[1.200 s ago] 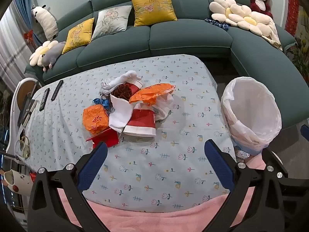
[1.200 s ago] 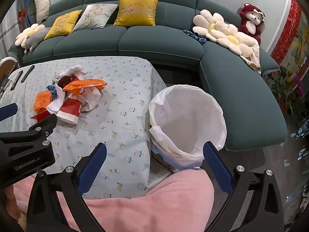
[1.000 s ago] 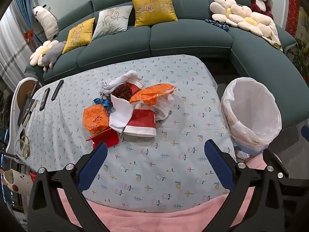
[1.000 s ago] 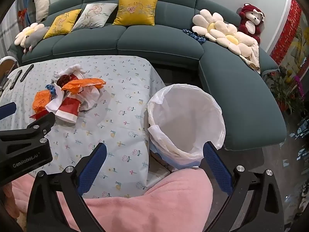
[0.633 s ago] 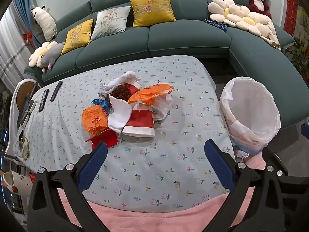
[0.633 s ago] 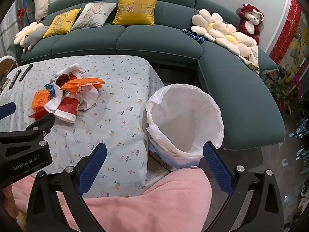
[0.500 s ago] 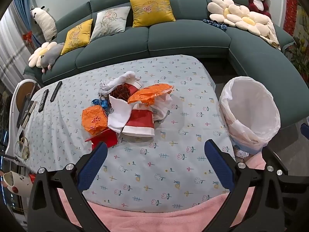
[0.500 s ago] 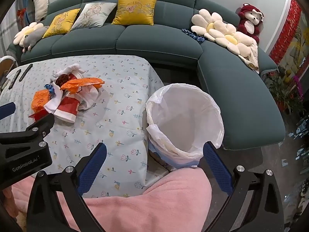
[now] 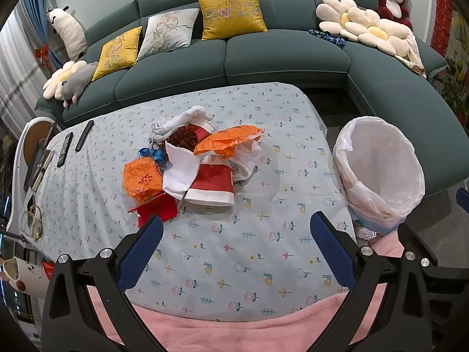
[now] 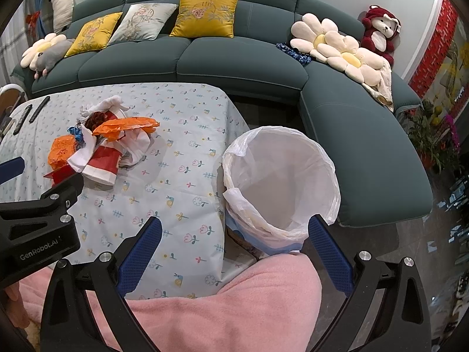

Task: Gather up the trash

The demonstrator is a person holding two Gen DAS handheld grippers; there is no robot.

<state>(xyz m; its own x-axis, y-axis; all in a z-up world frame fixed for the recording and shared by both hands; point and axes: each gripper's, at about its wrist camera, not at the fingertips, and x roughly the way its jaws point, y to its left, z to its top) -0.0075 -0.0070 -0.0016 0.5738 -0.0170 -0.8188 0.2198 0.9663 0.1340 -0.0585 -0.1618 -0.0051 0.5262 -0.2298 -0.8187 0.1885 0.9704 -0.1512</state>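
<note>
A heap of trash (image 9: 193,170) lies mid-table: orange wrappers, white tissue, a red and white paper bag, a red box, blue ribbon. It also shows in the right wrist view as the trash heap (image 10: 102,146) at left. A bin lined with a white bag (image 9: 381,173) stands off the table's right edge, seen close as the lined bin (image 10: 281,182). My left gripper (image 9: 234,249) is open and empty above the table's near part, short of the heap. My right gripper (image 10: 231,243) is open and empty, near the bin's front rim.
The table carries a light floral cloth (image 9: 263,252). Two remote controls (image 9: 73,140) lie at its far left. A teal sofa (image 9: 263,52) with cushions and plush toys curves behind and to the right. Pink fabric (image 10: 219,316) covers the foreground.
Both views have shifted very slightly; the heap and bin sit a touch lower-left in frame. Both grippers stay open and nothing was picked up.
</note>
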